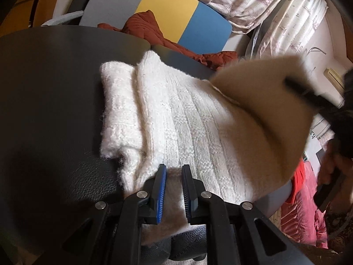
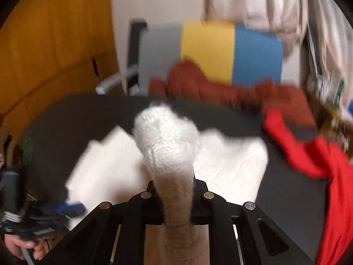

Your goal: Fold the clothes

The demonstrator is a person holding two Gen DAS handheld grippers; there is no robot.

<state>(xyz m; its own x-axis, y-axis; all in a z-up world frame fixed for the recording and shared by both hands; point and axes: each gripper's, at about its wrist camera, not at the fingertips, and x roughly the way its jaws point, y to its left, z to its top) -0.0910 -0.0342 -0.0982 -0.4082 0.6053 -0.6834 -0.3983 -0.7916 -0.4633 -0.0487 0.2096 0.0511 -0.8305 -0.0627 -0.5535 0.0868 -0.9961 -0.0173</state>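
1. Your left tool (image 1: 174,190) is clamped on the near hem of the white knit sweater (image 1: 176,119); your right tool (image 2: 175,198) is clamped on a bunched fold (image 2: 167,137) of it.
2. The sweater lies on the dark counter (image 1: 55,88), long axis running away from you.
3. It's fuzzy and ribbed.
4. Beyond: rust-red cloth (image 1: 141,26), striped chair (image 1: 167,6), curtains (image 1: 275,11).
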